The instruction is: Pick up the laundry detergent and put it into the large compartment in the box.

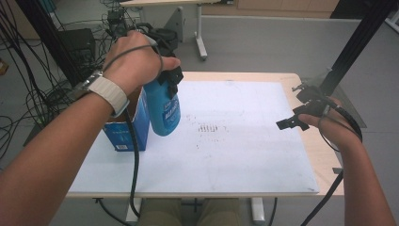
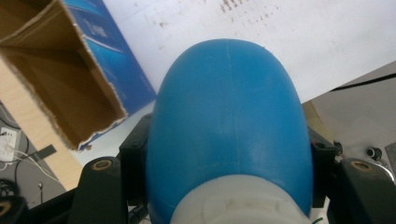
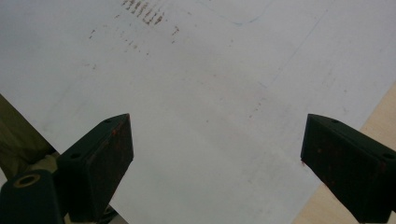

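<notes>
Smooth plastic bottle (image 1: 164, 110), rough-edged cardboard box (image 1: 126, 134), matt white board (image 1: 244, 141).

Blue bottle (image 1: 163, 110), blue carton (image 1: 127, 127), white board (image 1: 244, 155)

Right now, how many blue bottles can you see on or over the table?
1. The blue bottle hangs off the white board, clamped near its top in the left gripper, beside the open cardboard box. More could be hidden inside that box.

Bottle (image 1: 162, 110): just right of open carton (image 1: 126, 132), above white board (image 1: 235, 150) on table (image 1: 324, 162), left side.
</notes>
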Demonstrator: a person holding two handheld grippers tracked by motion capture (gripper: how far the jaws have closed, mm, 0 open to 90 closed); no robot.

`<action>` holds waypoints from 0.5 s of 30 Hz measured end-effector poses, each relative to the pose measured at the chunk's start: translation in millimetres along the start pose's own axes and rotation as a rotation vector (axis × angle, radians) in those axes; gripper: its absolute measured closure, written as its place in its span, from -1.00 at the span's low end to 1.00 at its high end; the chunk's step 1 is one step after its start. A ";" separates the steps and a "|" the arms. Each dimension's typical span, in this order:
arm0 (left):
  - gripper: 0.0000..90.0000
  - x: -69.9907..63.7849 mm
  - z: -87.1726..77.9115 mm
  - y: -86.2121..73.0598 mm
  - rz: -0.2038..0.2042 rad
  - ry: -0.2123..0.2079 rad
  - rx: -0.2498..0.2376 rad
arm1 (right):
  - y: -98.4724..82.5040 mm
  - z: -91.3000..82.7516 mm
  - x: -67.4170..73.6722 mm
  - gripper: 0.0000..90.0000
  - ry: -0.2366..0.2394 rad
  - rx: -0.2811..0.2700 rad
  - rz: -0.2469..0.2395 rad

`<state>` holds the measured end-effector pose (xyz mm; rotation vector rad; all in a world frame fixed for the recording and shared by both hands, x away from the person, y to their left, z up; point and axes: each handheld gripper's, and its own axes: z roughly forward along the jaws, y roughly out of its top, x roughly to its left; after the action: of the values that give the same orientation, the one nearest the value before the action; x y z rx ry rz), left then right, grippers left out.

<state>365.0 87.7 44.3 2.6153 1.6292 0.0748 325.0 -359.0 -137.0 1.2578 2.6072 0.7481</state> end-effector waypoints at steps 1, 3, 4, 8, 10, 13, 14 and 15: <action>-0.15 1.0 -2.9 -1.2 -0.008 0.003 0.001 | 0.2 0.2 0.1 -0.80 0.001 -0.001 0.001; -0.15 1.9 -7.3 -2.0 -0.007 0.010 0.003 | 1.2 1.4 0.3 -0.80 0.003 0.001 -0.002; -0.15 3.0 -10.0 -2.7 -0.010 0.012 0.001 | 1.7 2.1 0.6 -0.80 0.004 0.001 -0.001; -0.15 11.3 -18.0 -3.9 -0.047 0.000 0.002 | 4.3 4.4 2.1 -0.80 0.007 0.001 -0.006; -0.15 15.4 -21.1 -4.0 -0.061 -0.003 0.006 | 5.1 4.9 2.1 -0.80 0.007 0.002 -0.007; -0.15 22.5 -24.3 -4.3 -0.085 -0.007 0.008 | 6.4 5.9 1.3 -0.80 0.008 0.004 -0.006; -0.15 25.3 -25.4 -4.0 -0.093 -0.007 0.011 | 7.3 6.6 1.1 -0.80 0.007 0.007 -0.008; -0.15 29.0 -26.8 -3.7 -0.098 -0.008 0.015 | 7.8 7.0 0.7 -0.80 0.008 0.007 -0.006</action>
<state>372.6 116.0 71.1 2.5377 1.7584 0.0475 332.4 -351.8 -139.0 1.2512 2.6211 0.7452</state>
